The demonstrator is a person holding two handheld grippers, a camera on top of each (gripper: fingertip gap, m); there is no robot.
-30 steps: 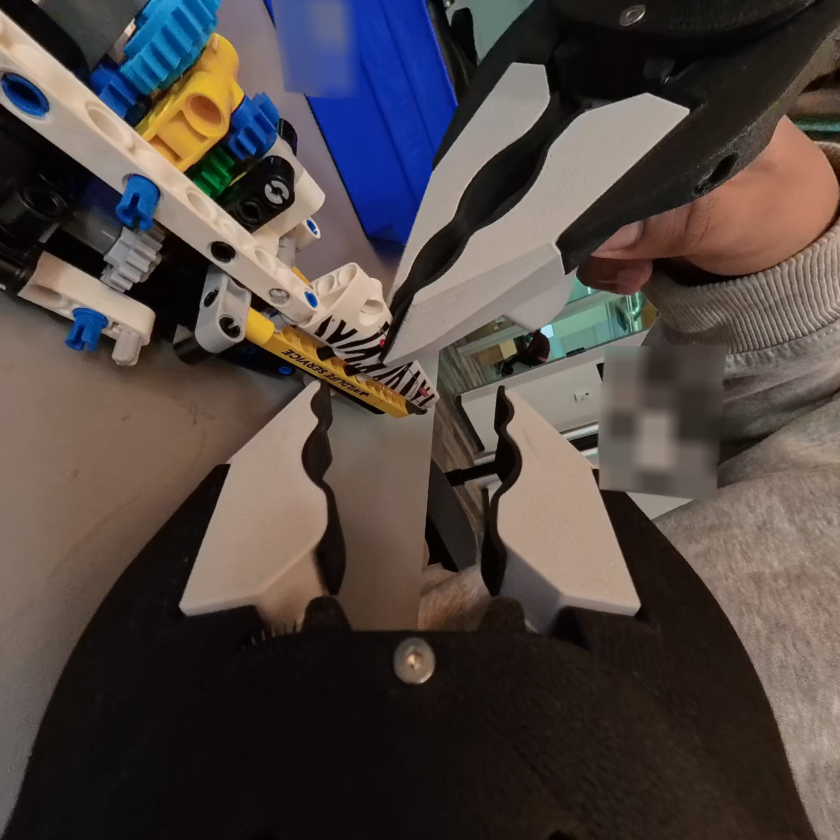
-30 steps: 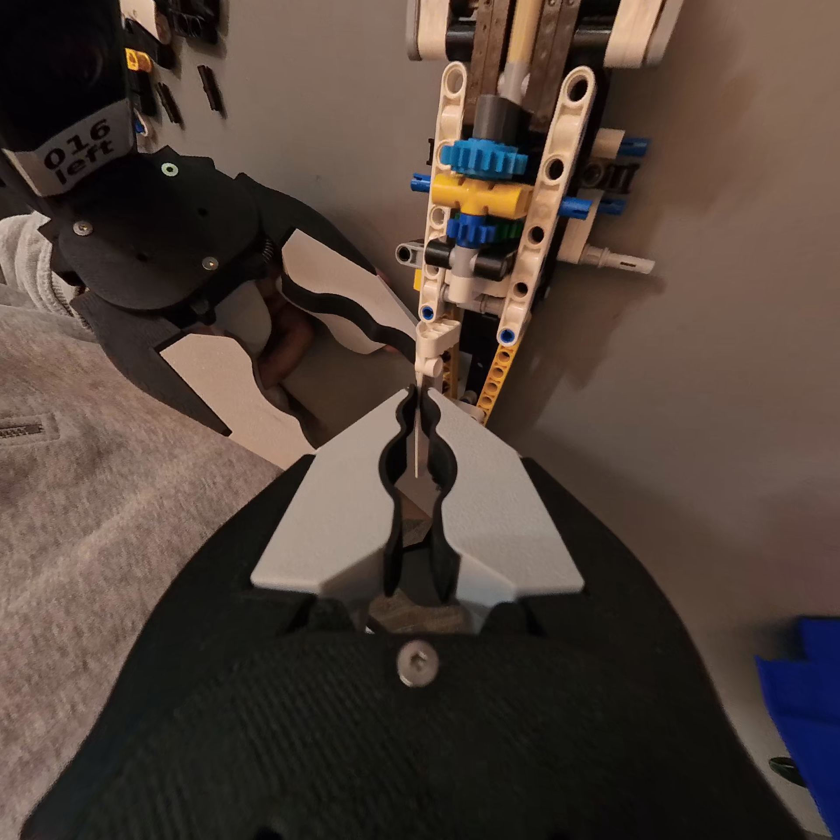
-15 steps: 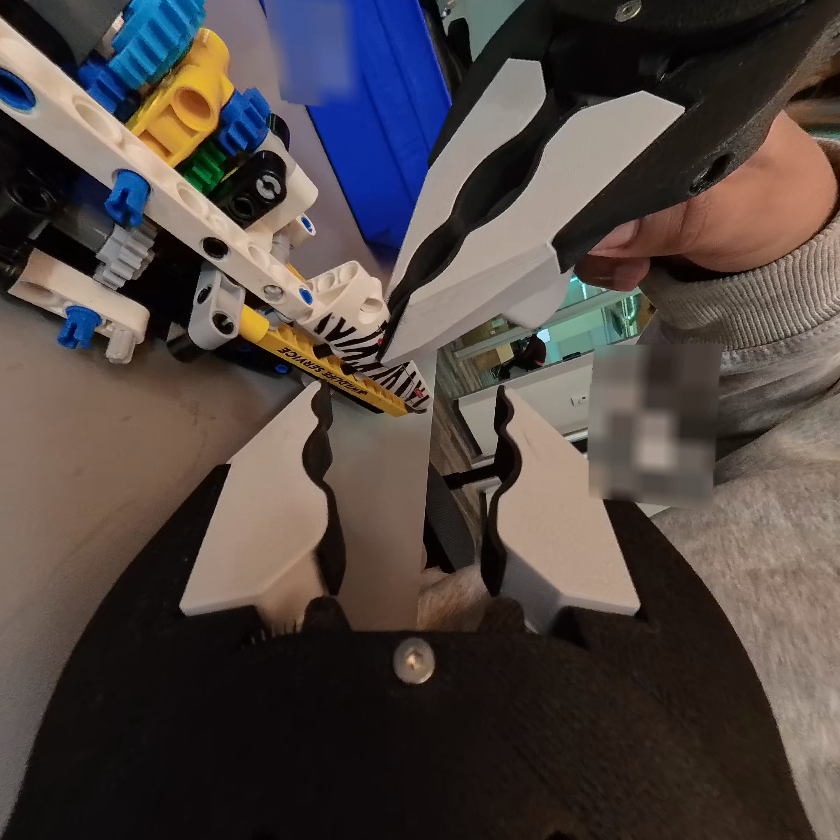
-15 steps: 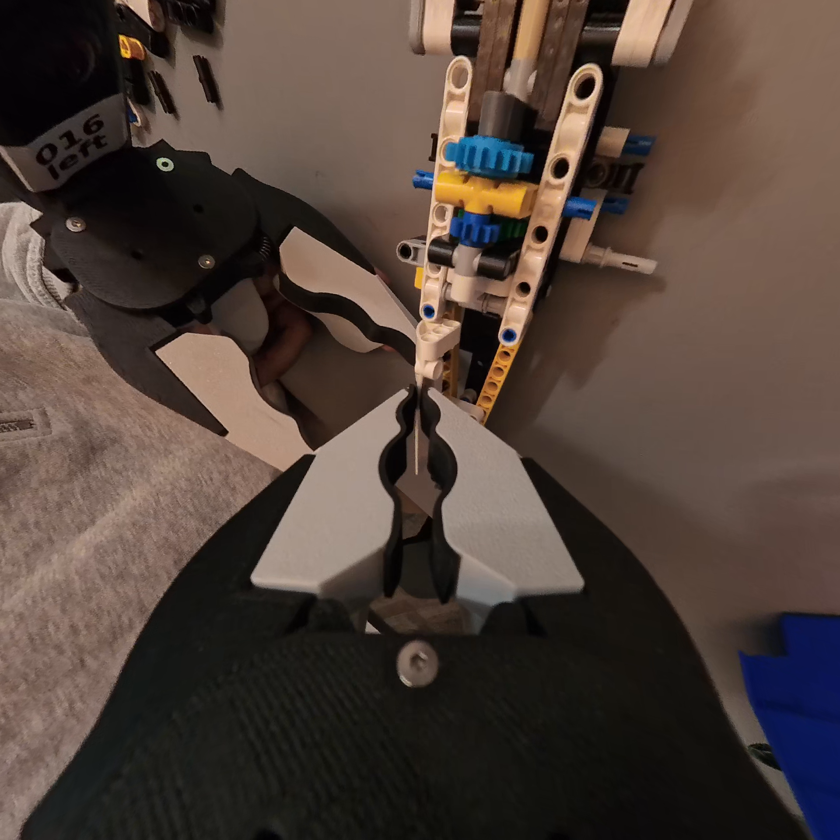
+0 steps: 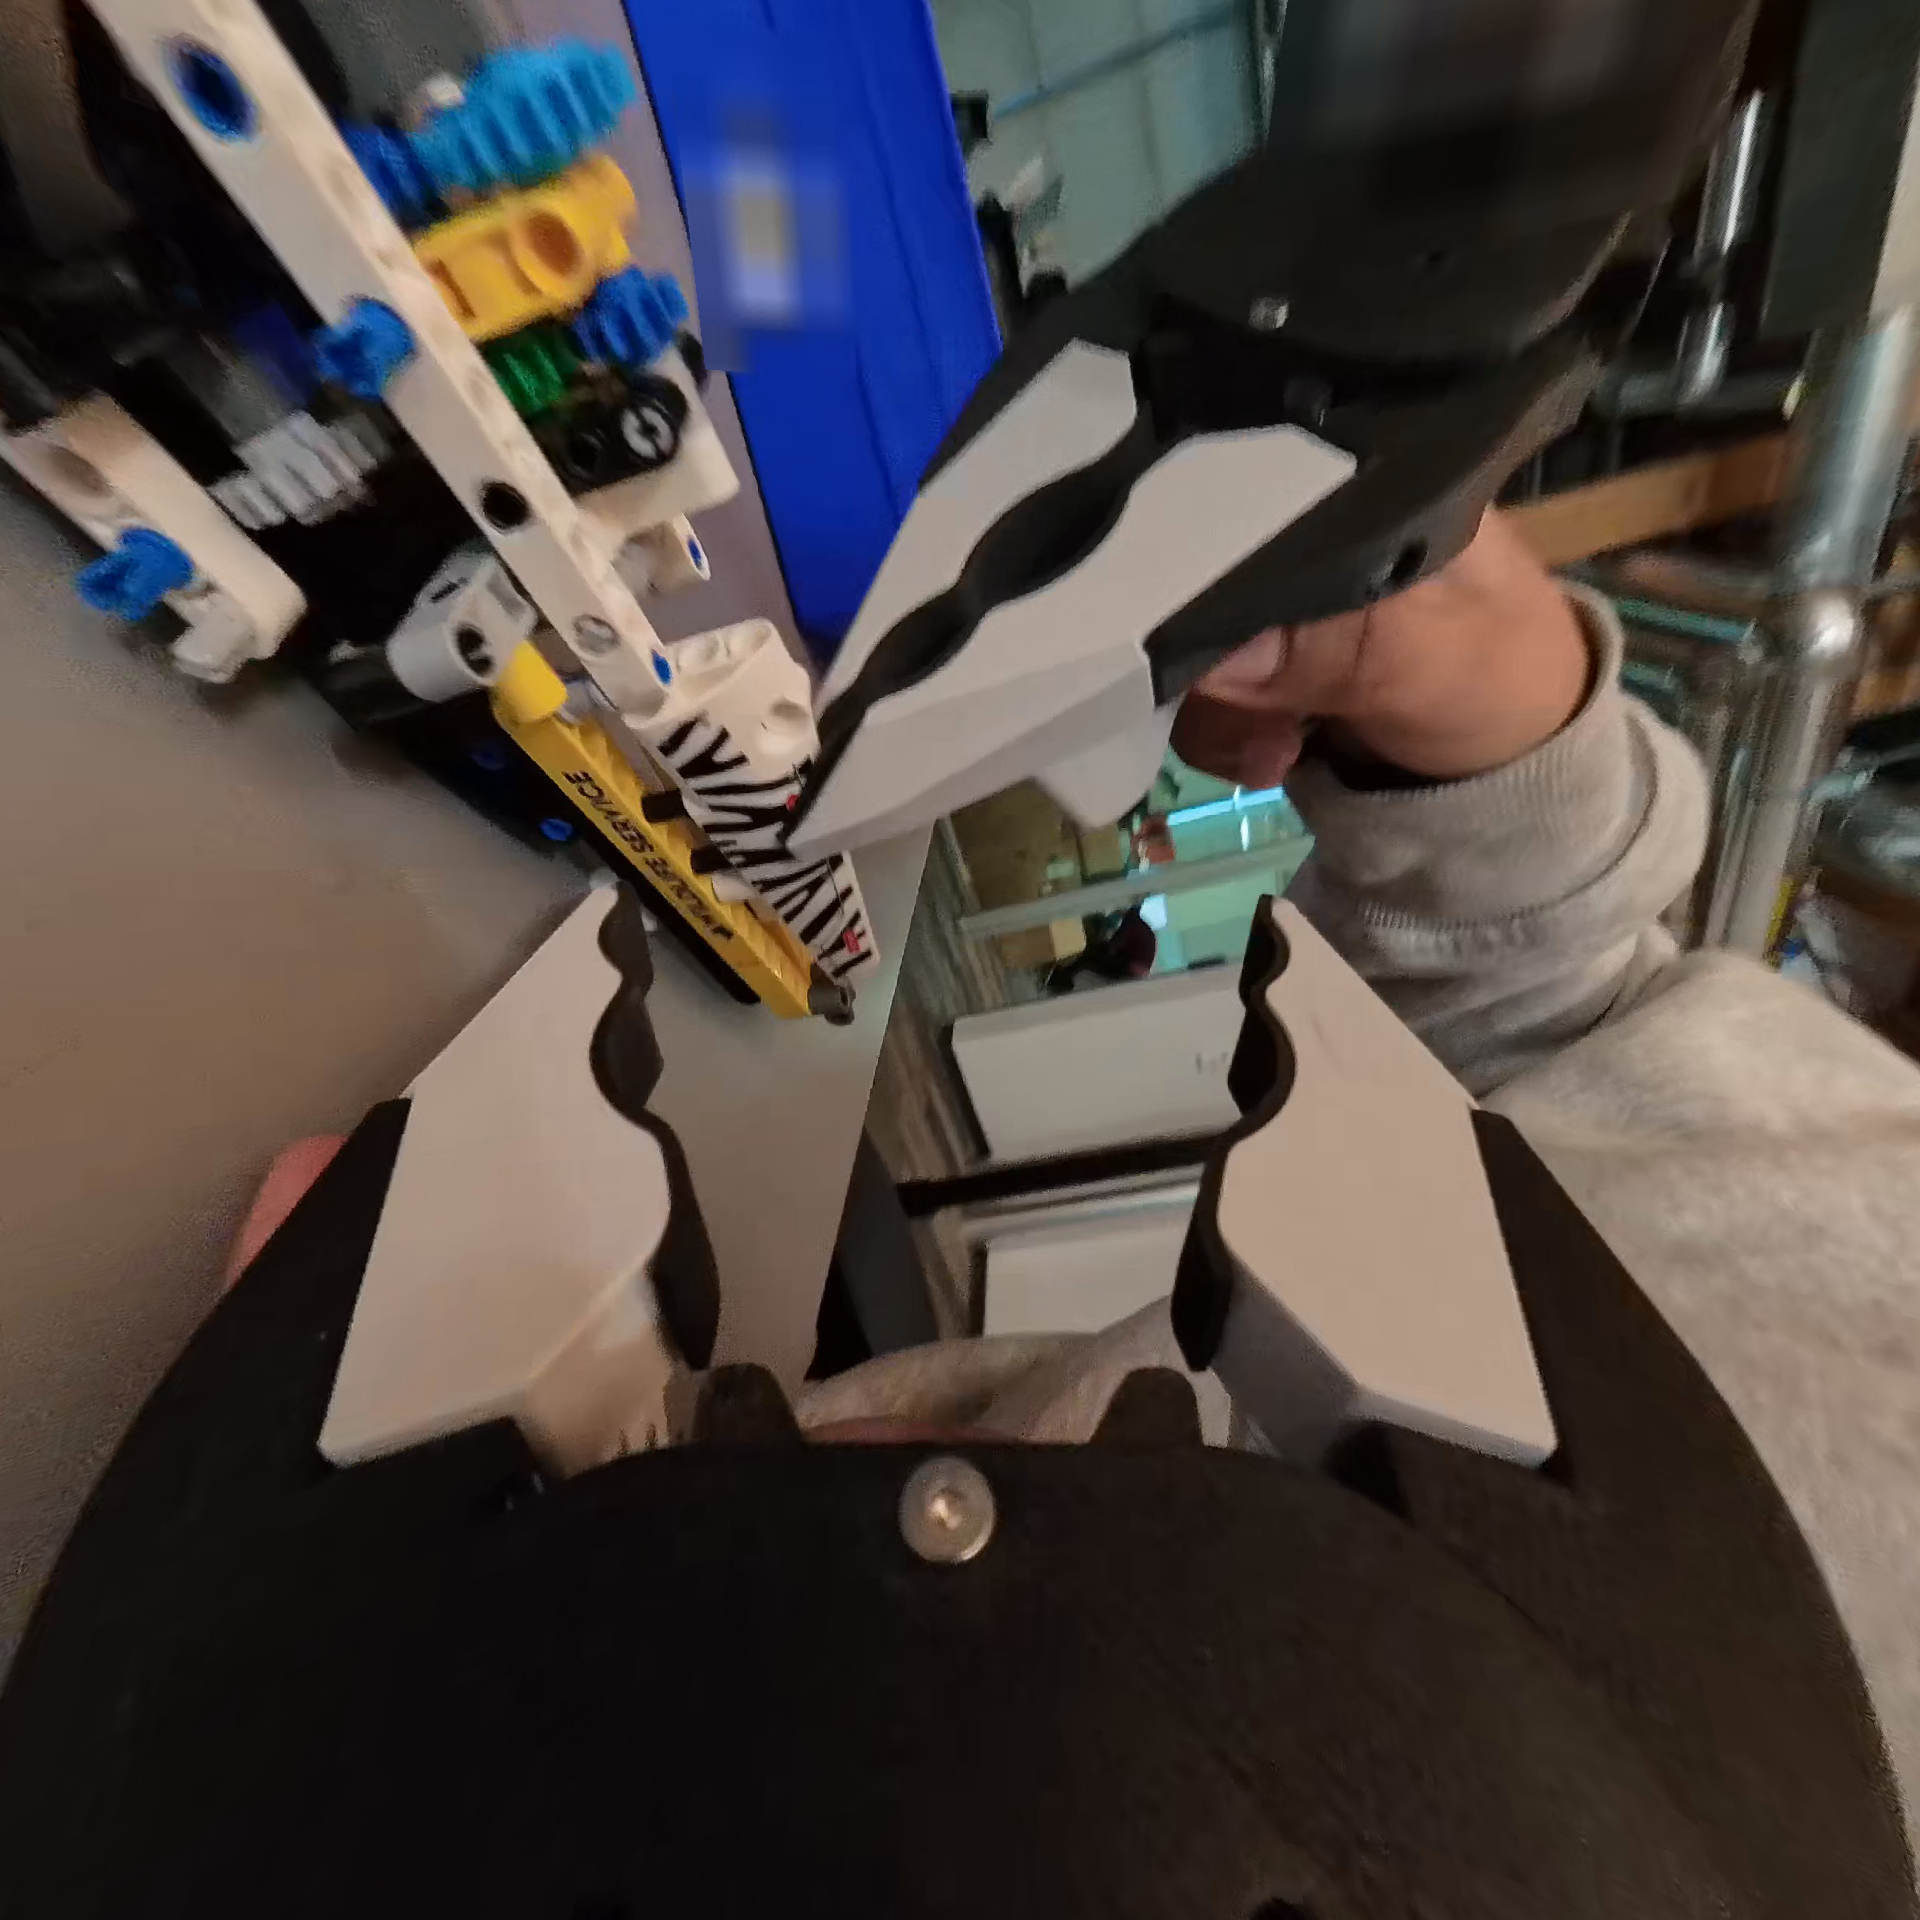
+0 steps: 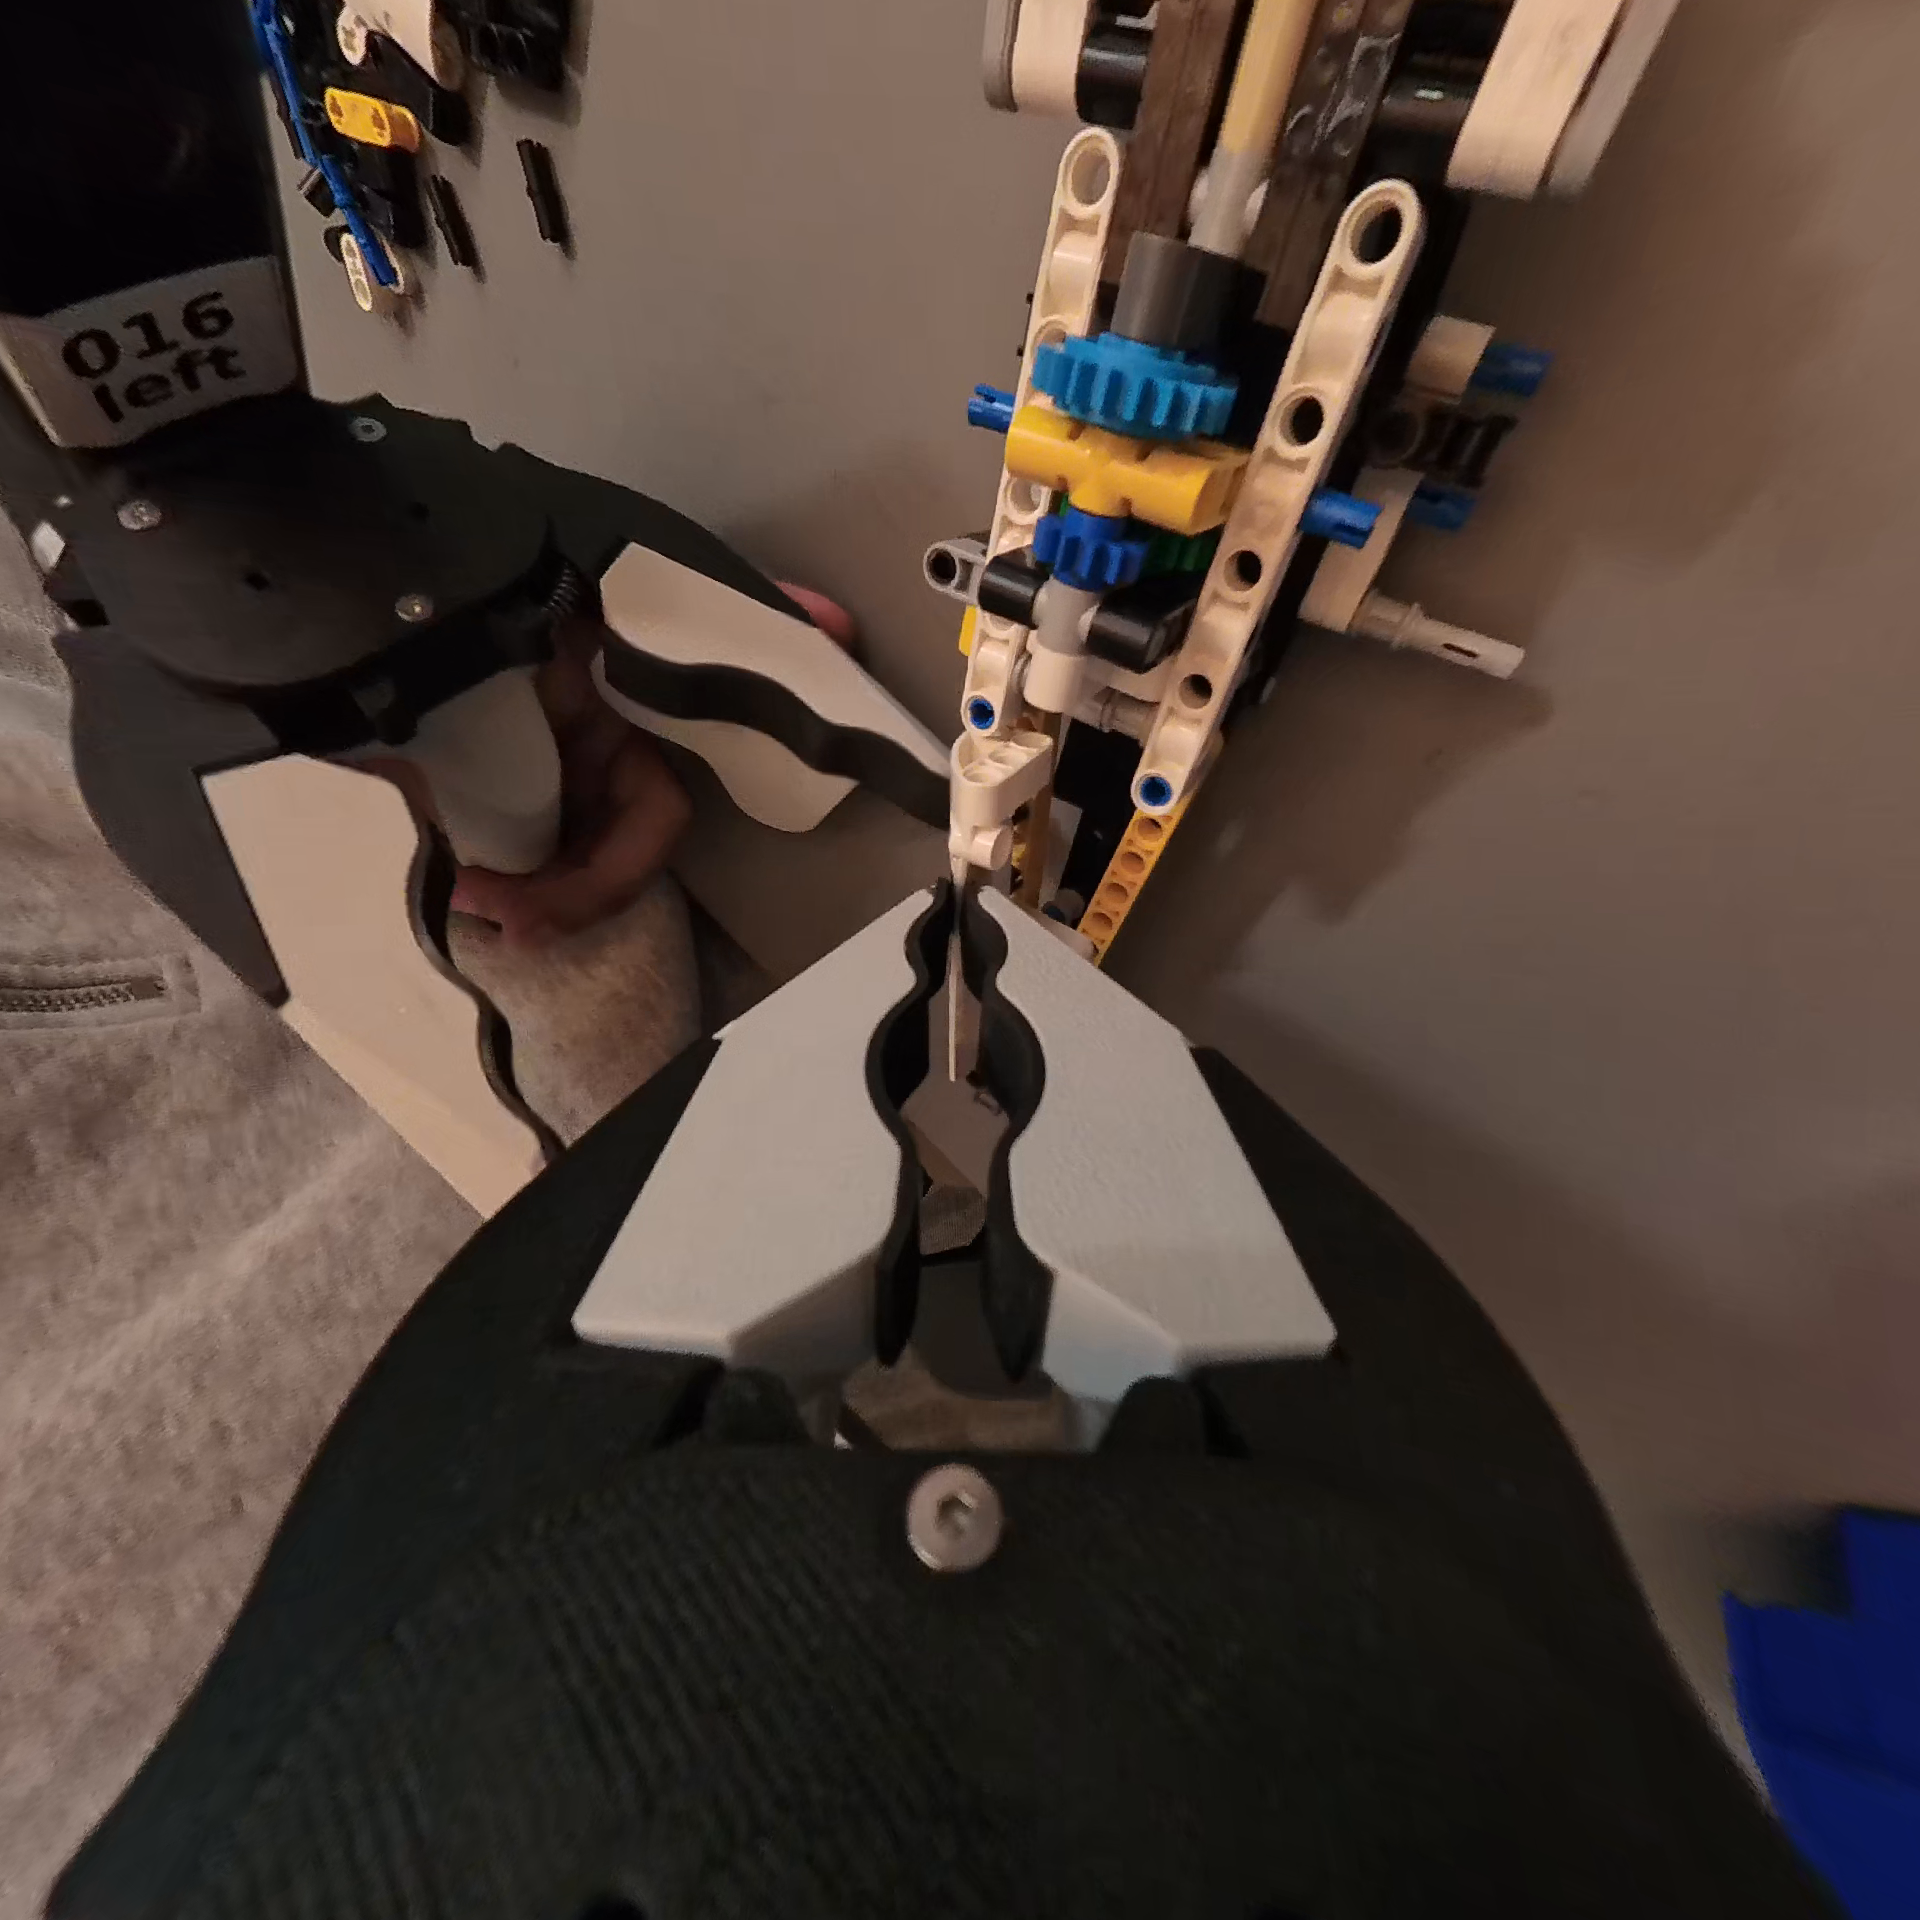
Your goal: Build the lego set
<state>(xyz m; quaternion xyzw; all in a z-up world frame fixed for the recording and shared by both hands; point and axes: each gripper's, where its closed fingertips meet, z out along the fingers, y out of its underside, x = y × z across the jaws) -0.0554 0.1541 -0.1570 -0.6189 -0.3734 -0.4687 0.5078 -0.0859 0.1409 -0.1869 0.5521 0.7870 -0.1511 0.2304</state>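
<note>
The lego model (image 6: 1143,468), with white beams, blue gears and a yellow hub, lies on the grey table (image 6: 1558,987). It also shows in the left wrist view (image 5: 488,343). My right gripper (image 6: 956,904) is shut on the thin edge of a white zebra-striped panel (image 5: 758,790) at the model's near end, beside a yellow beam (image 5: 665,862). In the left wrist view the right gripper (image 5: 821,800) comes in from the upper right. My left gripper (image 5: 940,914) is open and empty, just short of the panel. In the right wrist view it (image 6: 727,966) sits left of the model.
Several loose small parts (image 6: 384,114) lie at the table's far left. A blue bin (image 5: 831,312) stands behind the model, and its corner (image 6: 1829,1683) shows at the lower right. A person's grey sleeve (image 5: 1507,831) and the table edge (image 5: 894,1039) are close by. Left and right tips are no more than a few centimetres apart.
My left gripper has tilted and come slightly closer to the model's end, still open. My right gripper stays shut on the striped panel in about the same place.
</note>
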